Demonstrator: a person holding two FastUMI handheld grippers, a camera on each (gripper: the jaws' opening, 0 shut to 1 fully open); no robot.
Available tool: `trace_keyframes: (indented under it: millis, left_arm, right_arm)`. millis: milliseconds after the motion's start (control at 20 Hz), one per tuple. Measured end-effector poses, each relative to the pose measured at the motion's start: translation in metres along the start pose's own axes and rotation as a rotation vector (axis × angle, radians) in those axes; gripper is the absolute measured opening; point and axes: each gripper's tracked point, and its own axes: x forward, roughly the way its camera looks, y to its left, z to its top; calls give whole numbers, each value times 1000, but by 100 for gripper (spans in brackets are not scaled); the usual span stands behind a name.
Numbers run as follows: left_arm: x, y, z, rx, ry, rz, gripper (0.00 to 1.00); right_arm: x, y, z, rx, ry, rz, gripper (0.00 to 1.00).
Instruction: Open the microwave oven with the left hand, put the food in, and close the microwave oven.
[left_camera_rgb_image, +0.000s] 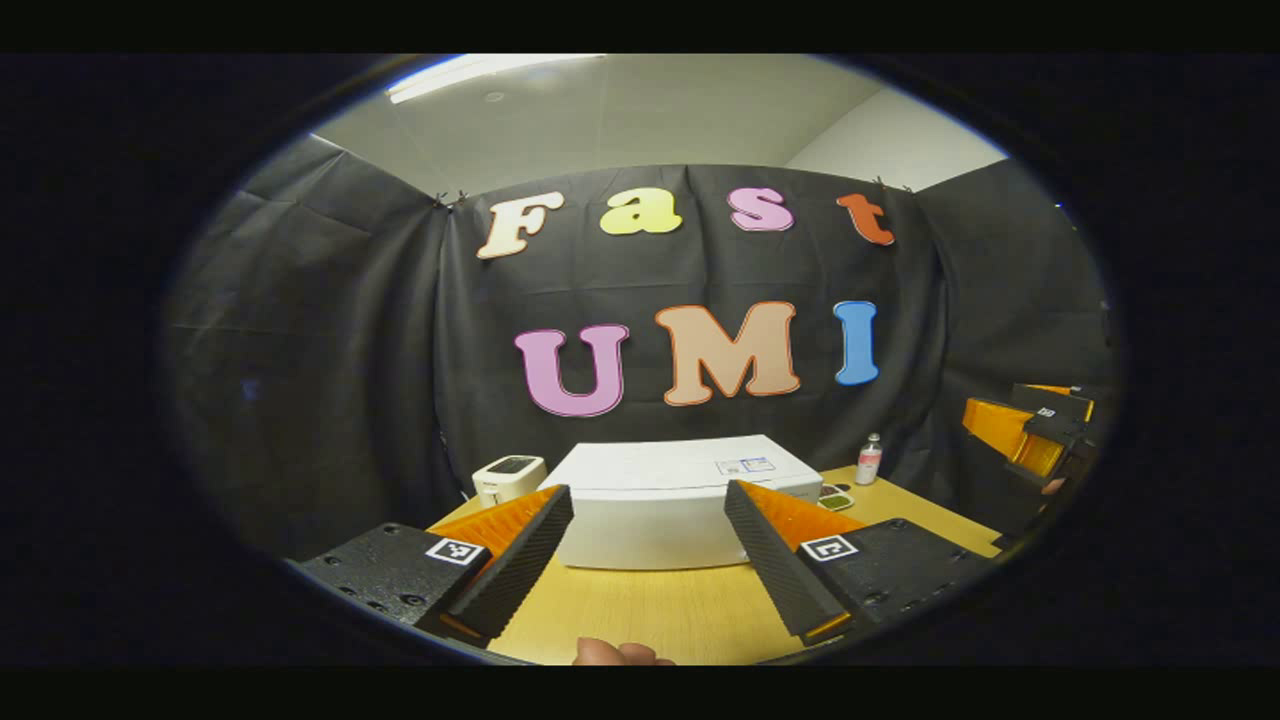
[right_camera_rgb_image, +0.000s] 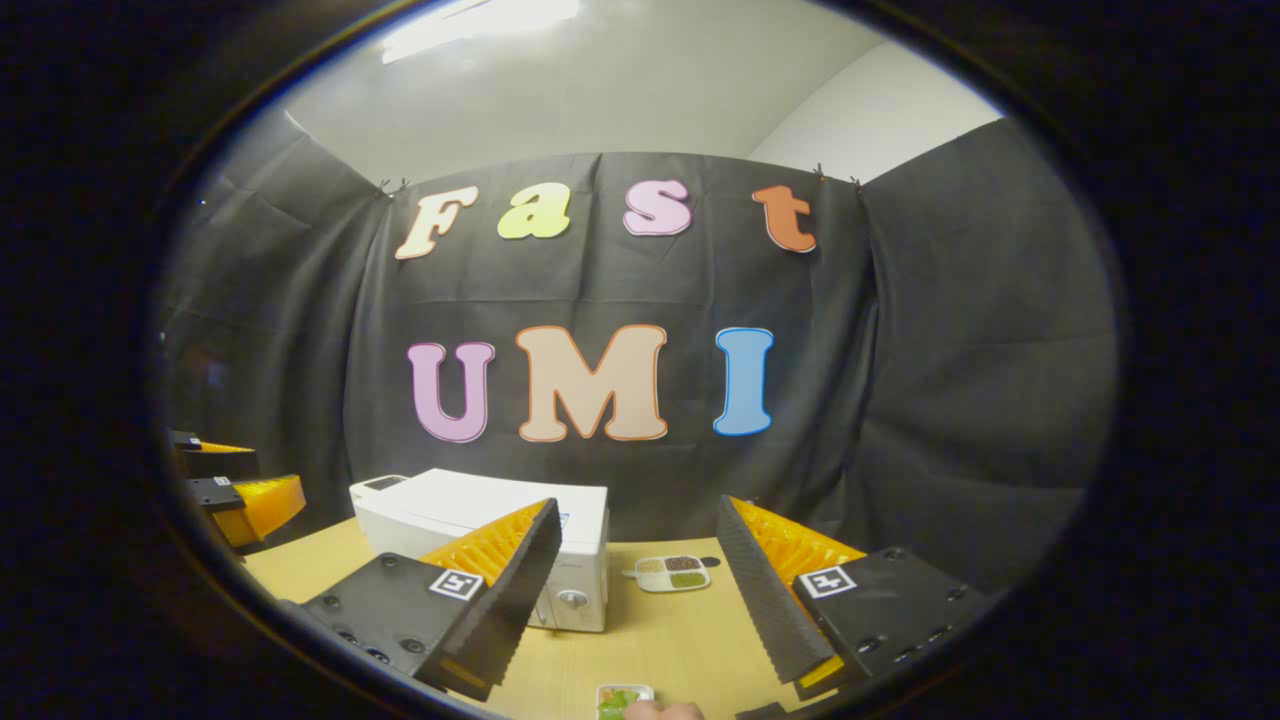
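Observation:
The white microwave (left_camera_rgb_image: 660, 510) stands on the wooden table (left_camera_rgb_image: 650, 610), its door shut. My left gripper (left_camera_rgb_image: 648, 488) hangs open in front of it, a short way off, with nothing between its fingers. In the right gripper view the microwave (right_camera_rgb_image: 480, 520) sits left of centre, its knob (right_camera_rgb_image: 572, 598) on the front panel. My right gripper (right_camera_rgb_image: 638, 503) is open and empty, to the microwave's right. A small white dish of green food (right_camera_rgb_image: 622, 698) lies at the near table edge below it. The other gripper (right_camera_rgb_image: 240, 500) shows at the far left.
A divided white tray (right_camera_rgb_image: 672, 573) with coloured fillings lies right of the microwave. A small white appliance (left_camera_rgb_image: 508, 477) stands to its left and a bottle (left_camera_rgb_image: 869, 459) at the back right. The right gripper (left_camera_rgb_image: 1030, 435) hovers at the far right. A fingertip (left_camera_rgb_image: 620, 652) shows at the bottom.

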Motion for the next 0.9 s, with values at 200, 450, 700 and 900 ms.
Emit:
trace_keyframes:
  millis: [200,450,700,900]
  left_arm:
    - [-4,-2,2,17,-3,-12,99]
    - [-14,0,0,5,-3,5,99]
    - [-9,-5,1,9,-8,-3,100]
    - [-4,-9,-3,17,-8,-18,100]
  right_arm:
    - [-2,2,-2,-11,0,8,96]
    - [-4,5,-2,-12,-3,12,96]
    - [-3,5,-1,0,-5,12,96]
    - [-2,4,-2,-4,-7,7,96]
